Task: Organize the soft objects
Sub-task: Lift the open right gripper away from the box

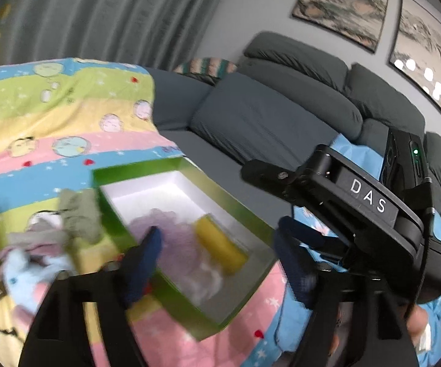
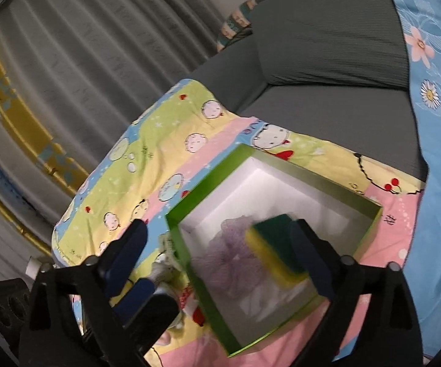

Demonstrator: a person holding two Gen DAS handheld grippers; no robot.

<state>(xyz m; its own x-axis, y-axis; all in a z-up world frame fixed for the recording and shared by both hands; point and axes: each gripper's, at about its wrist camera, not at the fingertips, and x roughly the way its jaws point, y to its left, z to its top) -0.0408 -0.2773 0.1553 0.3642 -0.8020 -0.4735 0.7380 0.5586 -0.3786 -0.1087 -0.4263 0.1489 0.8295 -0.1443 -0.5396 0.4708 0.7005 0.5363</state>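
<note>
A green box (image 1: 147,169) with a white inside lies on a cartoon blanket. In it are a purple mesh pouf (image 1: 171,241) and a yellow sponge (image 1: 220,249). My left gripper (image 1: 217,261) hangs open over the box's near side with nothing gripped. In the right wrist view the box (image 2: 312,177) holds the pouf (image 2: 229,263) and the blurred yellow-and-green sponge (image 2: 274,244), which sits close beside one finger of my open right gripper (image 2: 220,252). Left of the box lies a heap of soft pieces: a grey-green cloth (image 1: 79,214) and a light blue plush (image 1: 21,275).
The pastel cartoon blanket (image 1: 52,116) covers the seat of a grey sofa (image 1: 266,116). A blue floral sheet (image 2: 434,122) lies to the right. Grey curtains (image 2: 82,46) hang behind, and framed pictures (image 1: 342,6) are on the wall. The right gripper's black housing (image 1: 370,205) is close at right.
</note>
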